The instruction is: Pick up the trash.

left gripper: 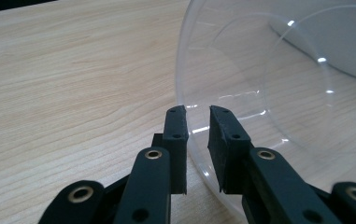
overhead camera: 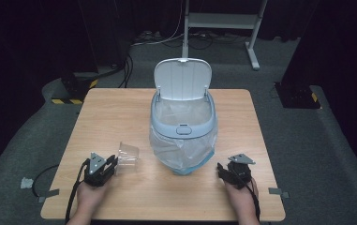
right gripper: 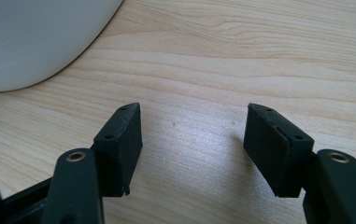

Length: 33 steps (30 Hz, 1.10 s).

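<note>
- Clear plastic cup [overhead camera: 128,159] lies on its side on the tabletop [overhead camera: 120,117], at about 8 o'clock from the bin [overhead camera: 183,123] and just beside the left claw [overhead camera: 112,168].
- Its long axis runs roughly from 7 o'clock to 1 o'clock in the high view: the mouth faces the left claw, the base points toward the tabletop's far side.
- In the left gripper view the cup's [left gripper: 278,93] rim passes between the two jaws, which stand close together on the thin wall; the left claw [left gripper: 198,123] pinches the rim.
- The right claw [overhead camera: 221,169] rests on the tabletop at about 4 o'clock from the bin; in the right gripper view its [right gripper: 193,122] jaws stand spread, with bare wood between them.
- Count: one cup, one bin with one lid [overhead camera: 182,78], one clear liner bag [overhead camera: 182,152], two claws, two hands.
- The high view gives the whole layout: the bin's lid tipped up at 12 o'clock and the bag hanging over the bin's front.
- The left gripper view gives the rim between the pads, too small to judge from above; through the cup a pale, blurred shape shows at 2 o'clock.
- The right gripper view gives the open gap of that claw and a pale curved wall [right gripper: 40,42] at 10 o'clock, apart from the jaws.
</note>
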Available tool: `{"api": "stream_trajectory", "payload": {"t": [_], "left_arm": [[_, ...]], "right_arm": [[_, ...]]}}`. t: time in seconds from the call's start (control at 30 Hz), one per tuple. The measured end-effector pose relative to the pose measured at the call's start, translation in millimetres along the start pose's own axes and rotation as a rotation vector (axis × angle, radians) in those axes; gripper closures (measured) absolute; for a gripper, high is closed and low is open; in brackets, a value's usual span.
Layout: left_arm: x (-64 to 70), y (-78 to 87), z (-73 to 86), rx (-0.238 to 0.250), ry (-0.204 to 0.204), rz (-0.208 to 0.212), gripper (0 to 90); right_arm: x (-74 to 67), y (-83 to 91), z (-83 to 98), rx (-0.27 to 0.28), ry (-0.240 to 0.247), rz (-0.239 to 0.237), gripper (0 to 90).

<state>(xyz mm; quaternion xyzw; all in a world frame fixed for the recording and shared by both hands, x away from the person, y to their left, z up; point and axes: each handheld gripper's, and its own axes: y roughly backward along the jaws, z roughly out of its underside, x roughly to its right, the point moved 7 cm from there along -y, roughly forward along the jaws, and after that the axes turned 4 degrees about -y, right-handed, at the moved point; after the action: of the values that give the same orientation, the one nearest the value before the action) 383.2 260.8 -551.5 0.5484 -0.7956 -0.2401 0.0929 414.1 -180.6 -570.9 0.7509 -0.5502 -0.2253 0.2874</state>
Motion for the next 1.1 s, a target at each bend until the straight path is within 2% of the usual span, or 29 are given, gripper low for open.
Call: {"api": "stream_trajectory", "payload": {"t": [0.17, 0.47, 0.7, 0.87, 1.1], "left_arm": [[-1.4, 6.6, -4.5, 0.032, 0.008, 0.003, 75.1], [-4.9, 30.0, -24.4, 0.167, 0.063, -0.009, 72.0], [1.7, 45.2, -36.6, 0.243, 0.064, 0.01, 65.2], [10.3, 49.2, -41.8, 0.251, 0.035, 0.032, 60.0], [20.5, 42.7, -39.8, 0.222, 0.012, 0.059, 57.4]], "right_arm": [[0.0, 0.0, 0.0, 0.0, -0.001, -0.001, 37.2], [0.0, 0.0, 0.0, 0.0, 0.0, 0.0, 37.2], [-0.1, 0.0, 0.0, 0.0, 0.001, 0.001, 37.2], [-0.1, 0.0, 0.0, 0.0, 0.001, 0.001, 37.2], [-0.1, 0.0, 0.0, 0.0, 0.001, 0.001, 37.2]]}}
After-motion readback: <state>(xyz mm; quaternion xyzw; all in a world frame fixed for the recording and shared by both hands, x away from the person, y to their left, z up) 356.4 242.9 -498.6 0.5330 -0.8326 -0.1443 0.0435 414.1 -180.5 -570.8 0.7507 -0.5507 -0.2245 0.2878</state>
